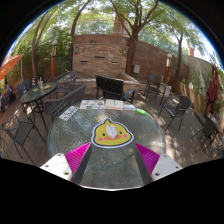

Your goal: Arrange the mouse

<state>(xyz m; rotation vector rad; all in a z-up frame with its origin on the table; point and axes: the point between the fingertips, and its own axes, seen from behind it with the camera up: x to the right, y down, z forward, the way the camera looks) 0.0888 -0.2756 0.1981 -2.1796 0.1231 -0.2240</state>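
1. Holding above an outdoor patio, the gripper [111,152] looked forward over a round glass-topped bench [75,135]; its two fingers [78,156] stood spread apart, pink pads facing inward, pinching nothing.
2. Yellow mouse [107,132]: a rounded, duck-like body with a dark mark and an orange-red spot on its front, resting on the bench top. It sat just ahead of the fingers and in line with the gap between them, with open space at either side; neither pad touched it.
3. Mouse pad [105,104]: a flat pale rectangle, seemingly printed, lying on the far part of the bench top, beyond the mouse and apart from it. Its pattern could not be made out.
4. Dark metal chairs: one [114,87] stood at the far side of the bench, another [178,107] off to the right, and one more [20,130] to the left near the bench edge.
5. Second table [36,93]: farther left, with small items on it too small to tell.
6. Brick structure [100,55]: it rose beyond the chairs, with a fence [165,62] running to its right.
7. Trees [130,15]: trunks and green canopy stood over the whole patio, with sky showing between the branches.
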